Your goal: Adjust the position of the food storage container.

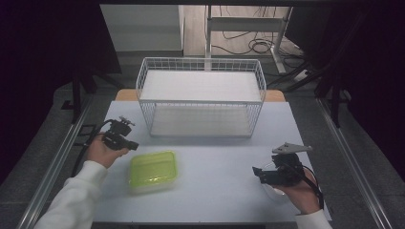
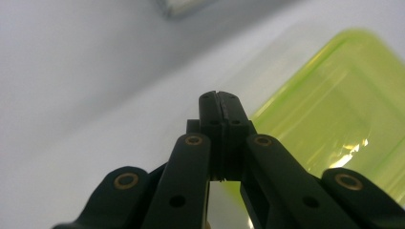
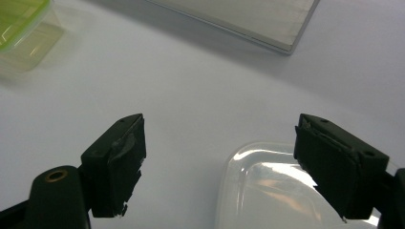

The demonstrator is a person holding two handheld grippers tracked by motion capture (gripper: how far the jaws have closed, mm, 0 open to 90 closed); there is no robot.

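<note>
A clear box with a lime-green lid (image 1: 153, 171) sits on the table at front left. Just left of it a hand holds my left gripper (image 1: 131, 144), jaws pressed together with nothing between them. In the left gripper view the shut left gripper (image 2: 219, 98) points past the green lid (image 2: 341, 112), a little above it. At front right my right gripper (image 1: 260, 174) stands open. In the right gripper view the right gripper (image 3: 219, 160) hangs over the near edge of a clear plastic lid (image 3: 267, 188), its pads apart from it. The green-lidded box (image 3: 19, 24) lies far off.
A white wire basket (image 1: 200, 102) stands at the middle back of the pale table (image 1: 219, 162); its base plate (image 3: 248, 16) shows ahead of the right gripper. Metal rails run along both table sides. Cables lie on the floor behind.
</note>
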